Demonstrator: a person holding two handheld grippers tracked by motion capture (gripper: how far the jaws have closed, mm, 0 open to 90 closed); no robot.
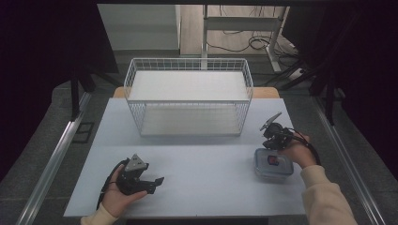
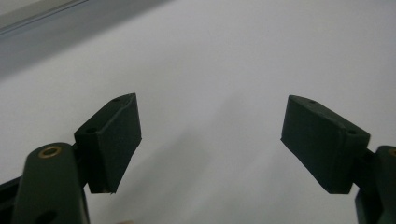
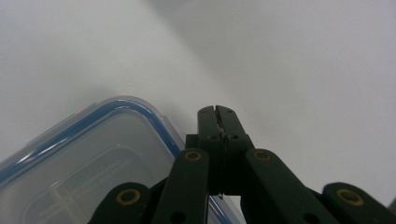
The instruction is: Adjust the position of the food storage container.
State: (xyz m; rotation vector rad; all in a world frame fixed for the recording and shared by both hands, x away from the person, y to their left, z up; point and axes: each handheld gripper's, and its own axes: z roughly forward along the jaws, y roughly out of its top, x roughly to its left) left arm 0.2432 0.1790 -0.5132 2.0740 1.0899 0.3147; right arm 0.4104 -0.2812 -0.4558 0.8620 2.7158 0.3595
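A clear plastic container [image 1: 273,165] with a blue-rimmed lid and a red mark on top lies on the white table [image 1: 202,164] at the right. My right gripper [image 1: 271,144] hangs over the container's far edge, pointing down. In the right gripper view the right gripper [image 3: 217,112] is shut with nothing between its jaws, and the container's lid corner [image 3: 93,154] lies just to their left. My left gripper [image 1: 157,182] rests low near the table's front left, pointing right. In the left gripper view the left gripper [image 2: 210,135] is open over bare table.
A white wire basket [image 1: 187,70] with a white floor stands at the back middle of the table. Metal rails run along the floor on both sides. A desk frame and cables [image 1: 253,42] lie beyond the table.
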